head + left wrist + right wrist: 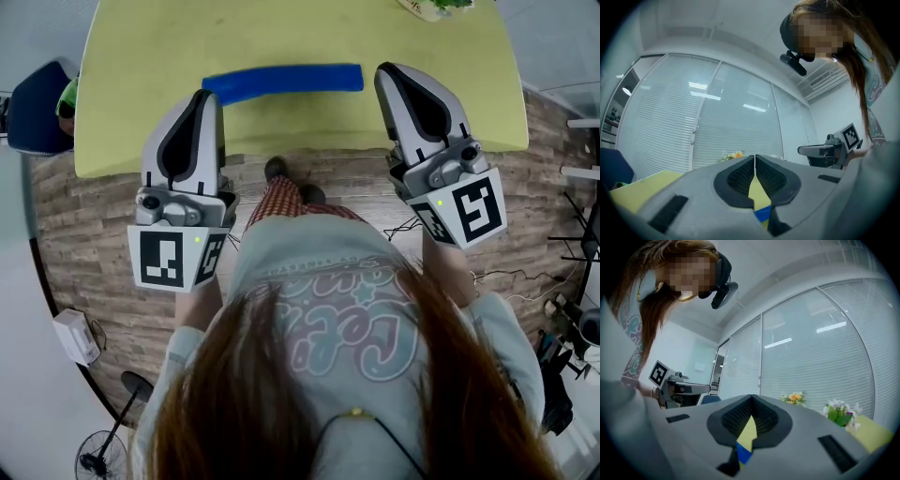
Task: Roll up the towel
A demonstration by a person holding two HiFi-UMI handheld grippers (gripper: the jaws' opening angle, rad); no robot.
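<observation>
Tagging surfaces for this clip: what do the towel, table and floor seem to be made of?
Towel: soft cloth by the look, matte blue; it lies as a rounded roll. Table: smooth yellow-green top, likely laminate or painted board; even colour. Floor: wood-look planks, maybe vinyl or laminate; staggered brown strips.

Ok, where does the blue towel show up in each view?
Head view: towel, rolled, upper centre on the table.
Left gripper view: towel, a blue patch, bottom centre.
Right gripper view: towel, a blue patch, bottom centre.
Shared landmark: the yellow table under it.
</observation>
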